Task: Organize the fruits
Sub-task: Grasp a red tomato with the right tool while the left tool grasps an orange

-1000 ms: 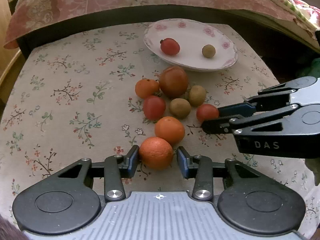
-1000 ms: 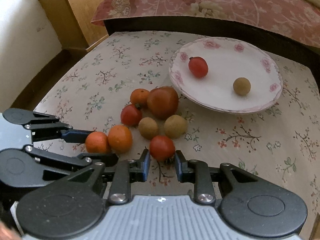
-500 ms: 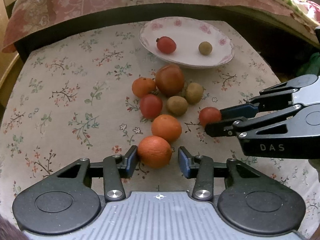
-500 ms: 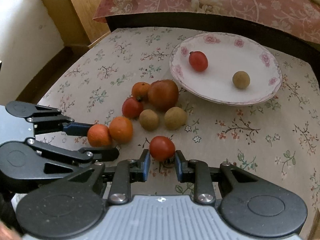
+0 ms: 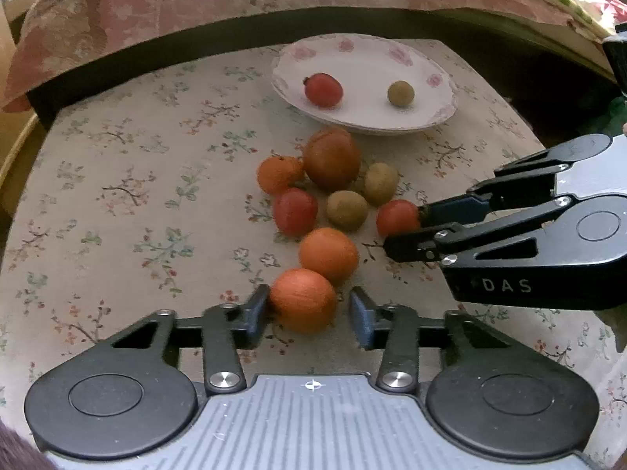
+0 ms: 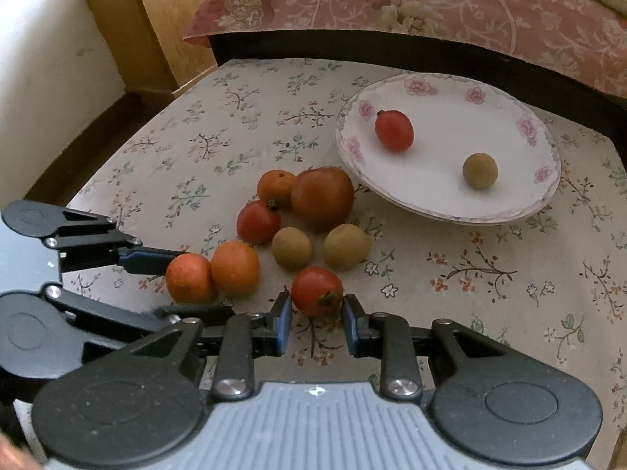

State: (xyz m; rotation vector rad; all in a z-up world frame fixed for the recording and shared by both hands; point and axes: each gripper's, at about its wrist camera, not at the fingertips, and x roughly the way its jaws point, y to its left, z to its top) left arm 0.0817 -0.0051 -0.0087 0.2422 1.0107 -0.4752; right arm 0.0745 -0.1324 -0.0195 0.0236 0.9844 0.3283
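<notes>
Your left gripper [image 5: 309, 309] sits low over the flowered tablecloth [image 5: 129, 203] with its jaws spread wide around the nearest orange [image 5: 302, 300]. The left pad touches or nearly touches the fruit's side, while a clear gap shows between the fruit and the right pad, so nothing is clamped. Just beyond the jaws, touching that orange, lies a second orange [image 5: 328, 255].

Your right gripper [image 6: 317, 319] has its jaws at a narrower spread, one on each side of a red tomato [image 6: 316, 291] that sits between the fingertips. The pads are just beside the tomato's skin; whether they press on it, you cannot tell from these views.

Ahead of the right jaws and slightly left sit two brownish round fruits [image 6: 292, 248], side by side. Beyond them are another red tomato [image 6: 258, 222], a small orange [image 6: 276, 188] and a large reddish-brown fruit [image 6: 322, 197], all bunched together.

Farther ahead and to the right of the right jaws stands the floral-rimmed plate [image 6: 544, 196], holding one red tomato and one small brown fruit, well apart from each other. A patterned bedspread [image 6: 431, 4] hangs over the dark edge behind the table.
</notes>
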